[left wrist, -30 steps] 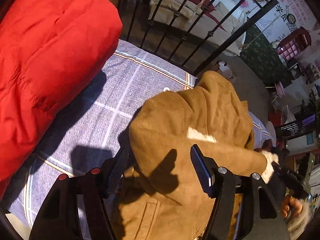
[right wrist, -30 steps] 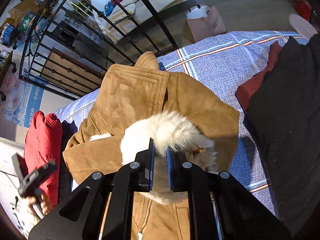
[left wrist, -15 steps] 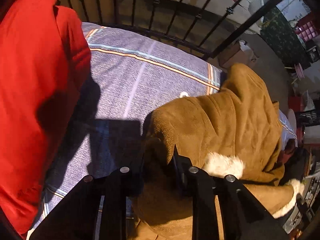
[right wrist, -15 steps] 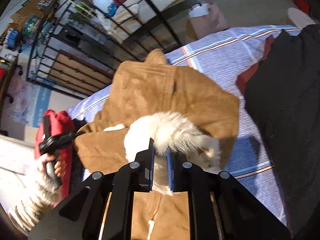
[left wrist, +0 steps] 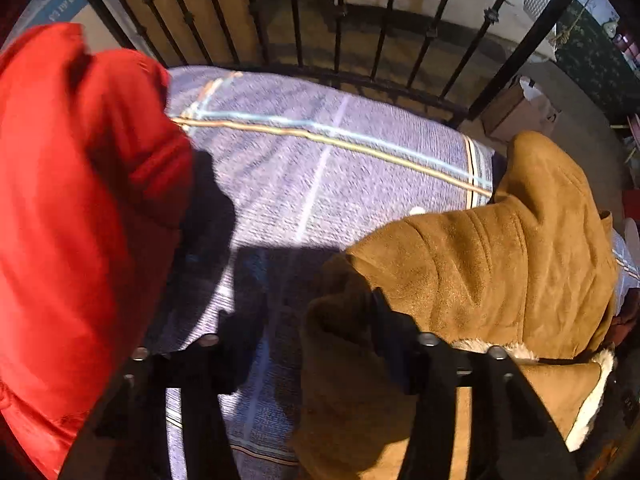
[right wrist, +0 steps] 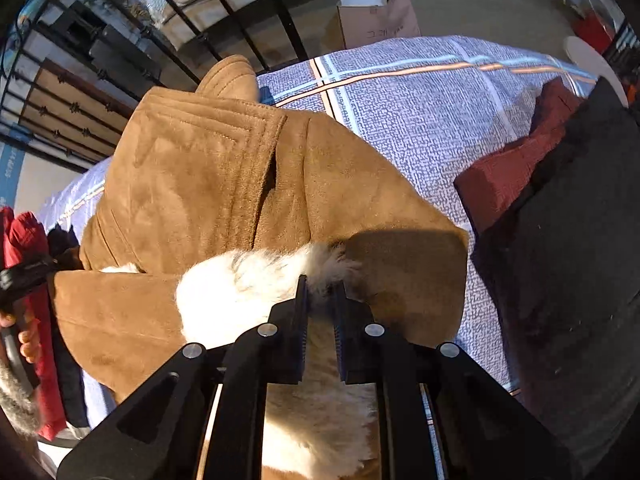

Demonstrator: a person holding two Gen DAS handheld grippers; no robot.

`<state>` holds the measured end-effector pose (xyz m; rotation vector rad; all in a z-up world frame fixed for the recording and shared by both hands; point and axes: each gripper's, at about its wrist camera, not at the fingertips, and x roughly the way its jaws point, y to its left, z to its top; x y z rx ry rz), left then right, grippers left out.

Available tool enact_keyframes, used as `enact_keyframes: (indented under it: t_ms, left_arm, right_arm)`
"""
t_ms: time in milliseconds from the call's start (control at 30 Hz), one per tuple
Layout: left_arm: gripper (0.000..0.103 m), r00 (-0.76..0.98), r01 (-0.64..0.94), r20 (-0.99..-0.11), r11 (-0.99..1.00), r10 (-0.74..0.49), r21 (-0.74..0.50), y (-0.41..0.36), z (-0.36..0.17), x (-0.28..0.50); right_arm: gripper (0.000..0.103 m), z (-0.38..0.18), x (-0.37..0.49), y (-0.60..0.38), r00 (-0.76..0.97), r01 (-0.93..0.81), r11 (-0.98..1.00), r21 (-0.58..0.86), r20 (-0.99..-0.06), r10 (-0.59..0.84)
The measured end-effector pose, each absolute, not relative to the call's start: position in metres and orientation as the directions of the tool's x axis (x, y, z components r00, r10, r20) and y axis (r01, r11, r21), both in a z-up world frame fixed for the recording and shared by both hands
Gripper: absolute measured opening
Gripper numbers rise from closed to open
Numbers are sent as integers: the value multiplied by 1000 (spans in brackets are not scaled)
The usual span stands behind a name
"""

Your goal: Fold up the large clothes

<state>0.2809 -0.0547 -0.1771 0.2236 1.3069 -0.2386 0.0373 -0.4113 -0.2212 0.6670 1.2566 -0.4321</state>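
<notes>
A tan suede coat (right wrist: 208, 168) with white fur lining lies folded on the blue plaid bedspread (left wrist: 320, 168). My right gripper (right wrist: 320, 300) points down and is shut on the coat's white fur cuff (right wrist: 240, 288), holding that sleeve across the coat's body. My left gripper (left wrist: 312, 320) hovers over the coat's left edge (left wrist: 460, 264), its jaws opening. A bunched fold of suede sits between the fingers, close against the right finger (left wrist: 384, 320) and apart from the left one. A hand (right wrist: 24, 340) holding the left gripper shows at the far left of the right wrist view.
A red puffer jacket (left wrist: 80, 200) lies left of the coat. Right of it lie a black garment (right wrist: 560, 260) and a dark red one (right wrist: 512, 172). A black iron bed rail (left wrist: 340, 20) runs along the far edge, with a paper bag (right wrist: 372, 16) on the floor beyond.
The left gripper pinched the coat's edge half a second ago and has now spread its jaws off it. The right gripper has come down closer to the coat, still gripping the fur cuff.
</notes>
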Motion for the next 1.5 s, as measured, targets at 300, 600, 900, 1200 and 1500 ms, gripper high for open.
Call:
enact_keyframes:
  t_ms: [300,600,900,1200,1500]
  left_arm:
    - [92,467,481,-854,876,-228,29,-40,-105,183]
    - [92,335,599,-931,795,-143,93,-104,-179,132]
    - [98,212,587,-977,798,8,134,-132,-235,164]
    - [99,141,588,-990,806,-10,75,-134,-255,178]
    - [99,182,591,-983,801,-19,94,-126,-260,167]
  right_arm:
    - [72,-160,-12,-392,330,663,743,88,-926,-185]
    - [73,-202,7,-301,226,356,933,52,-974,-32]
    - [98,-249,51,-318,98,364,931,18,-995,-19]
    - [99,-266,69,-315,56,348,936,-58,-995,-82]
    - [99,-267,78,-317,61,379,922,-81,-992,-112]
